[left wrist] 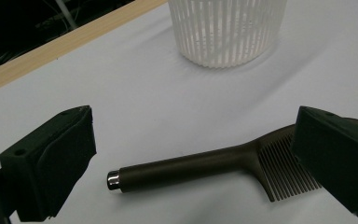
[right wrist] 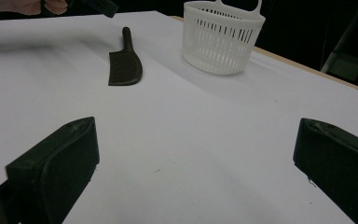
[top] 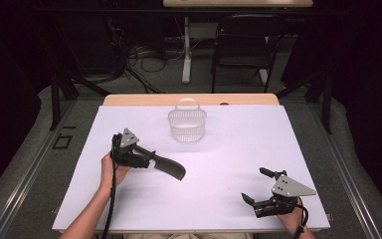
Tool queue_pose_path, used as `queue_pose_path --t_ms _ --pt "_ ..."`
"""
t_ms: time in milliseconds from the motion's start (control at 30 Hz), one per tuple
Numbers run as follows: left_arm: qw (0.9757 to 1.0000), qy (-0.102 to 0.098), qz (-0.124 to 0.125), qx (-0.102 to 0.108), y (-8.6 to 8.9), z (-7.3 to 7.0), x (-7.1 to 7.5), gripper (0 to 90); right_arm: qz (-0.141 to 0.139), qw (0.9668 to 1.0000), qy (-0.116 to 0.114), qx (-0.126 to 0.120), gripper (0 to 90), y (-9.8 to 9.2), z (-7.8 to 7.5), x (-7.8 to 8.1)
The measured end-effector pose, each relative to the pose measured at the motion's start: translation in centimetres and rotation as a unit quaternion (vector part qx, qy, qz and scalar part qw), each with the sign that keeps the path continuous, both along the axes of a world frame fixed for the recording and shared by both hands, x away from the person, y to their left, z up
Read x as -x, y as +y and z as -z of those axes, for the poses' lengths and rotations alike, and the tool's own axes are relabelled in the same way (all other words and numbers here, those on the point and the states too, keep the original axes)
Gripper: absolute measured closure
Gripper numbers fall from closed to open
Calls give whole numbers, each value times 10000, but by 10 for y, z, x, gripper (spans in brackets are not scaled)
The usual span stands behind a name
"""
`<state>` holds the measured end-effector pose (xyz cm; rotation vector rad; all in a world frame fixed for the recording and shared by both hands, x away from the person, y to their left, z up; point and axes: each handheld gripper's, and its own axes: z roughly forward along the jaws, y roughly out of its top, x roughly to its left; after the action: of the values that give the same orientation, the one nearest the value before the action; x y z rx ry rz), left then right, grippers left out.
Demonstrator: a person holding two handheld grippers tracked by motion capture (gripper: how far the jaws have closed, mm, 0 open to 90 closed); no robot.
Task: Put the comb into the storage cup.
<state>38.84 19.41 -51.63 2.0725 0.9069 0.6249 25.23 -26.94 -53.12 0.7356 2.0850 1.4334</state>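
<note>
Covering table (top: 209,199): white sheet; dark room w/ chair (top: 243,45) behind

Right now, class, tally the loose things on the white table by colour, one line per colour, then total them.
Dark brown: 1, the comb
White: 1, the slotted basket
Total: 2

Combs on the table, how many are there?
1. A dark comb lies flat on the white table, just in front of the open left gripper, with the white basket beyond it. None seems hidden.
</note>
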Motion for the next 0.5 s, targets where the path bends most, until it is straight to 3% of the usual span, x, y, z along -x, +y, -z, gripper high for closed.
queue_pose_path --t_ms 500 --pt "9998 69 -202 -18 0 3 -14 35 -12 10000 -11 12 0 0 0 0"
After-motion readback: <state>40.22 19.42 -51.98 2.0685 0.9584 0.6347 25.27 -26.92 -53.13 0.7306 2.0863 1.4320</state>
